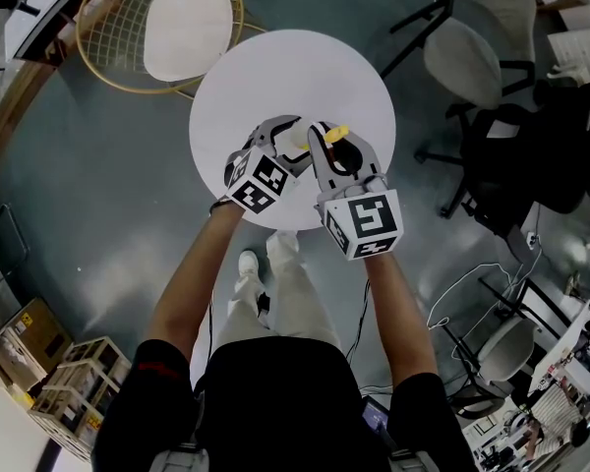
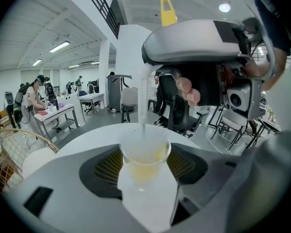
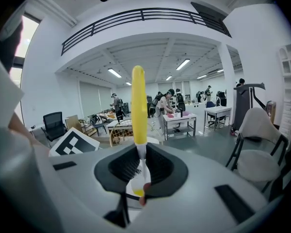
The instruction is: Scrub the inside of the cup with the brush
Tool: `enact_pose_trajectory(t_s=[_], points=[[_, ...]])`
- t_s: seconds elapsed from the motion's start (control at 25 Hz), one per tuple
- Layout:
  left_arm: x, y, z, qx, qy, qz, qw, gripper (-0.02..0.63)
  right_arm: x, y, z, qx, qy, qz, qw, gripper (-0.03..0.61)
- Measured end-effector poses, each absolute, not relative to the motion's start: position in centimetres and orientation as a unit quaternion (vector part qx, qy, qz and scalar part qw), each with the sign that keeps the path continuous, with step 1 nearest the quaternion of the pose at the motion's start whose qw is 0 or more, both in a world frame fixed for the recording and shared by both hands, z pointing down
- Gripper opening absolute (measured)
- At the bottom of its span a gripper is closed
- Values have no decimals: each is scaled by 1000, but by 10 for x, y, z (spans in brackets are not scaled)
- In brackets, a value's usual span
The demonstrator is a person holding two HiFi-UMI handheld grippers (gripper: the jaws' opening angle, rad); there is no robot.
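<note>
Holding the clear cup (image 2: 144, 147) between the jaws of the left gripper (image 2: 145, 168) over the round white desk (image 1: 275, 67). Pinching the yellow-handled brush (image 3: 138, 101) in the jaws of the right gripper (image 3: 139, 174), with its shaft down inside the cup.

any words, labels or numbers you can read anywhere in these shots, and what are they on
No text is readable in any view.
Marker cubes: black-and-white square patterns only, no words.
Cardboard box: a yellow patch, too small to read.
Papers: print too small to read.
</note>
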State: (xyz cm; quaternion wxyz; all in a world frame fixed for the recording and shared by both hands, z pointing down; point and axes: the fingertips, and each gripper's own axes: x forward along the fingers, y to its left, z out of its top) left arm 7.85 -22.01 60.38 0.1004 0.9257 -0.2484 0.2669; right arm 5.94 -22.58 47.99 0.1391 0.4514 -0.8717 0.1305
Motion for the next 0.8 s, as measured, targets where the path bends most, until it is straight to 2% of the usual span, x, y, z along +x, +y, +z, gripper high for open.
enact_pose_trajectory(t_s=[0.8], points=[[79,-220,603,927,-247,264,101,295,61,-226,496,449,-870,140,146,51]])
